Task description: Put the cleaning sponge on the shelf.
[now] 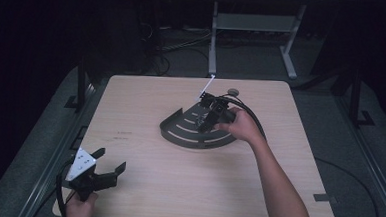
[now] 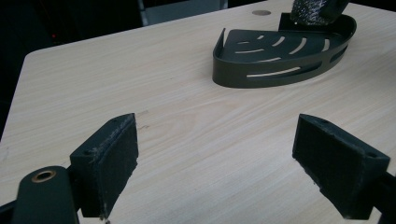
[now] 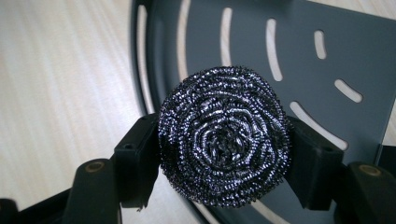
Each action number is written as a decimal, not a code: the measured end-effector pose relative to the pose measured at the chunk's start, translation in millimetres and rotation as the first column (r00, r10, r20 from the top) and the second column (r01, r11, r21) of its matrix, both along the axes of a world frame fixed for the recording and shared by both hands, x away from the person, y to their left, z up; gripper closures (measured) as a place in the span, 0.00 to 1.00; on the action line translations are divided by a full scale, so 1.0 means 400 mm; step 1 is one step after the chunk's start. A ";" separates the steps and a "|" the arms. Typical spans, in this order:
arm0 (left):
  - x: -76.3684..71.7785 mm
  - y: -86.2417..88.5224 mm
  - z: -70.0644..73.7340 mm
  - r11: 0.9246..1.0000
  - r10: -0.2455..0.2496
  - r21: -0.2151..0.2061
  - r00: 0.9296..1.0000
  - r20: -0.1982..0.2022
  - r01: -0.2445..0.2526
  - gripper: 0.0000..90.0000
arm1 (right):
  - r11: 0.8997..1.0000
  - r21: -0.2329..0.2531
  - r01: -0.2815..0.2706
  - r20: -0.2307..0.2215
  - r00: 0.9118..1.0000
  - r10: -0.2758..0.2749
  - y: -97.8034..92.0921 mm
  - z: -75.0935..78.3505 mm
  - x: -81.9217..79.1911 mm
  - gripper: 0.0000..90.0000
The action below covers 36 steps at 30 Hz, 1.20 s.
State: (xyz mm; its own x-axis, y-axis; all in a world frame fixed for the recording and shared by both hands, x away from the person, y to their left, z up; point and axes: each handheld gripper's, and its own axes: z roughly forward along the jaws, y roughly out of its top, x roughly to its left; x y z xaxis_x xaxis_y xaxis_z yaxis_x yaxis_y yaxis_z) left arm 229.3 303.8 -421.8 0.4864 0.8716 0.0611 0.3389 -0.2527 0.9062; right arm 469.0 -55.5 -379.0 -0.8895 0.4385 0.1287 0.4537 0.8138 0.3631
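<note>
While the right gripper (image 3: 224, 154) is clamped onto a steel wool scourer (image 3: 224, 140), you get a really good look at the thing in the right gripper view: it's a round, puffy ball of shiny dark metal wire, coiled in rings that spiral into a tighter knot at the centre, with silvery glints all over. Both black jaws press into its sides, one left and one right, so the scourer sits squarely between them and bulges out past the pads a bit. Using the corner shelf tray (image 1: 179, 133) as the landmark: it's a dark grey, quarter-round metal tray with curved slots in the floor and a low slotted wall along the curved edge. The scourer hangs over the tray's slotted floor, toward the back part near its straight edges; can't tell whether it's touching the floor or just above it. In the high view the right gripper (image 1: 206, 120) and the hand (image 1: 240, 125) holding it are right over the tray too. The left gripper (image 1: 109, 165) is well away from the tray, down by the near left corner of the wooden table (image 1: 142, 186), jaws spread wide apart with nothing between them, just bare tabletop showing in the left gripper view.
</note>
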 end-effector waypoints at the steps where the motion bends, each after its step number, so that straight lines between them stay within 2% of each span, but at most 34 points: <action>1: 0.000 0.000 0.000 1.000 0.000 0.000 1.000 0.000 0.000 0.15 | 1.000 0.000 0.000 0.000 1.000 0.000 0.000 0.000 0.000 0.37; 7: 0.001 -0.001 0.000 1.000 0.001 -0.003 1.000 -0.001 -0.001 0.15 | 1.000 -0.008 0.010 -0.006 1.000 -0.010 0.004 -0.030 0.016 0.37; 10: 0.002 -0.002 -0.001 1.000 0.001 -0.004 1.000 -0.002 -0.001 0.15 | 0.999 0.006 0.032 -0.018 0.999 -0.032 0.004 -0.049 0.026 0.37; 18: 0.002 -0.002 -0.002 1.000 0.002 -0.002 1.000 -0.006 -0.002 0.15 | 0.998 -0.006 0.067 -0.035 0.997 -0.067 0.002 -0.093 0.043 0.37; 21: 0.002 -0.002 -0.003 1.000 0.004 -0.003 1.000 -0.007 -0.004 0.15 | 0.998 -0.013 0.069 -0.021 0.997 -0.070 0.012 -0.106 0.047 0.37; 26: 0.004 -0.002 -0.002 1.000 0.003 0.000 1.000 -0.005 -0.003 0.15 | 0.997 -0.014 0.078 -0.024 0.997 -0.078 0.020 -0.120 0.053 0.37; 32: 0.005 -0.001 -0.004 1.000 0.002 0.001 1.000 -0.010 -0.002 0.15 | 0.996 -0.015 0.091 -0.005 0.996 -0.091 0.020 -0.127 0.058 0.37; 35: 0.006 -0.001 -0.004 1.000 0.002 0.003 1.000 -0.010 -0.002 0.15 | 0.995 -0.013 0.099 -0.009 0.995 -0.099 0.020 -0.129 0.060 0.37; 36: 0.006 -0.002 -0.003 1.000 0.002 0.005 1.000 -0.007 -0.002 0.15 | 0.994 -0.048 0.098 0.012 0.995 -0.098 0.024 -0.135 0.057 0.37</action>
State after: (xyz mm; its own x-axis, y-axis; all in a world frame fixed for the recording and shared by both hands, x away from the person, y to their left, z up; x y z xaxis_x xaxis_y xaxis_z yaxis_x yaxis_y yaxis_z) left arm 231.6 303.1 -423.0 0.4852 0.8722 0.0623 0.3459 -0.2569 0.9024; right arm 491.8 -46.0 -433.0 -0.8431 0.5289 0.0970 0.5286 0.7824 0.3294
